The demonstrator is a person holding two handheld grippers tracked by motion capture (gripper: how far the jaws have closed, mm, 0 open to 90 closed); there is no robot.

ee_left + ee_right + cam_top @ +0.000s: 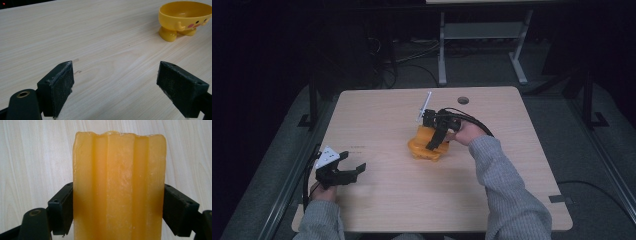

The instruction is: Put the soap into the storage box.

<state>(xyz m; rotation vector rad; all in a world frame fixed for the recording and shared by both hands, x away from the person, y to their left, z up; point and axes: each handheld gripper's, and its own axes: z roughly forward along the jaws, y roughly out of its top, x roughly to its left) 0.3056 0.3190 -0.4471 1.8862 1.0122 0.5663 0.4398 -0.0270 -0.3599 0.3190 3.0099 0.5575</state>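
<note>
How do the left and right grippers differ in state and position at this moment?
The left gripper is open with nothing between its jaws, while the right gripper is shut on the orange block, its pads pressed against both sides. The left gripper sits near the table's near-left edge, apart from everything; the right gripper is at the table's middle, over the yellow bowl. Both are black two-jaw grippers, each held in one hand.

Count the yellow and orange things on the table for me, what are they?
Yellow bowl: 1
Orange ice-lolly block, held in the right claw: 1
Total: 2
</note>
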